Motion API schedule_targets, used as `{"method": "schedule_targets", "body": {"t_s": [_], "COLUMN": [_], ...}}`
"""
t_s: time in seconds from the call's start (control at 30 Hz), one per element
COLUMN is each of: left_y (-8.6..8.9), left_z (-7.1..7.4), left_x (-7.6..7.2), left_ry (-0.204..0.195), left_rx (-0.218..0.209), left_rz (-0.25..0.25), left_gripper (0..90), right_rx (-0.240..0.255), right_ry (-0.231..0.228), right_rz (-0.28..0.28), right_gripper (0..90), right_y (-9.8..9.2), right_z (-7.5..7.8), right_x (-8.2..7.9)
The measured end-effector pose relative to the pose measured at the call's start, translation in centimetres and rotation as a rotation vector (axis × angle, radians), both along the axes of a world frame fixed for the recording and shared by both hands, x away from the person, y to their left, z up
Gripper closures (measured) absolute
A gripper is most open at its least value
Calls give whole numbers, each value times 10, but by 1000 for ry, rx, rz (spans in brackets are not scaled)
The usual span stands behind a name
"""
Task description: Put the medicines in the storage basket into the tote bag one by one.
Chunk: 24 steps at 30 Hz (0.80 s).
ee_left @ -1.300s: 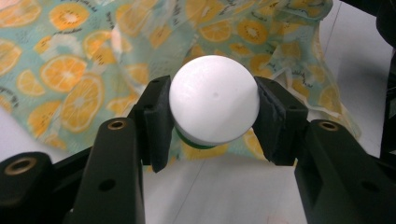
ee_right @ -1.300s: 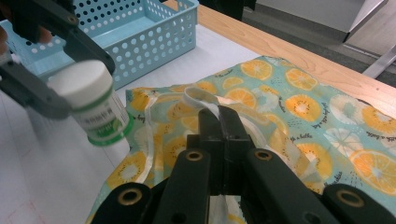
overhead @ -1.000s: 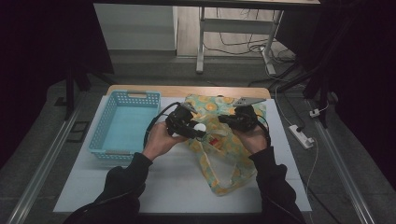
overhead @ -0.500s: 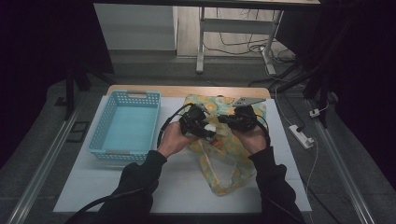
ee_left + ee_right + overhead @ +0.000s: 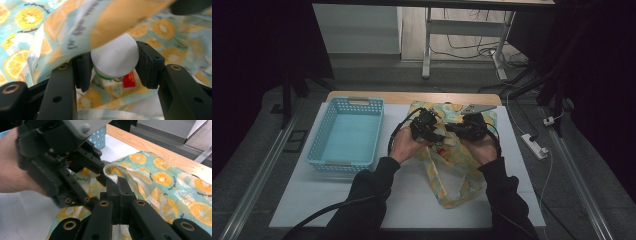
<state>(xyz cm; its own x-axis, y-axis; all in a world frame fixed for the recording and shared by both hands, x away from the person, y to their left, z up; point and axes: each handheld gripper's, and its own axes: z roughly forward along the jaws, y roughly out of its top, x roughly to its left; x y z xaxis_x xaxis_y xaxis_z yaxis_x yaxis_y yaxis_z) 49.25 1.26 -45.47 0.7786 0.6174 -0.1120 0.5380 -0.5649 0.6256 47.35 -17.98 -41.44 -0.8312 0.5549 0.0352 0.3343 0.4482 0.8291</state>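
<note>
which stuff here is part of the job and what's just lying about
In the job:
- left claw, shut on the white-capped bottle
- right claw, pinching the rim of the fruit-print bag

Lying about:
- blue basket
- power strip beside the table

Black long sleeves [image 5: 372,187] cover both forearms. Each handheld gripper is matt black, its fingers [image 5: 150,65] blocky with brass-ringed screw holes; a black cable [image 5: 393,137] loops off the left gripper [image 5: 428,127].
</note>
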Motion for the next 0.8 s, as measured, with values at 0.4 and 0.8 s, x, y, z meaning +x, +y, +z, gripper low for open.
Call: {"method": "schedule_targets", "body": {"t_s": [0.4, 0.8], "left_y": [-1, 5], "left_z": [-12, 3], "left_x": [9, -5], "left_ry": [-23, -19], "left_rx": [28, -37], "left_rz": [69, 41], "left_gripper": [494, 267], "right_rx": [-14, -11], "right_ry": [7, 0], "right_rz": [-5, -5], "right_gripper": [893, 893], "right_y": [2, 1], "right_z": [-4, -2], "right_x": [2, 1]}}
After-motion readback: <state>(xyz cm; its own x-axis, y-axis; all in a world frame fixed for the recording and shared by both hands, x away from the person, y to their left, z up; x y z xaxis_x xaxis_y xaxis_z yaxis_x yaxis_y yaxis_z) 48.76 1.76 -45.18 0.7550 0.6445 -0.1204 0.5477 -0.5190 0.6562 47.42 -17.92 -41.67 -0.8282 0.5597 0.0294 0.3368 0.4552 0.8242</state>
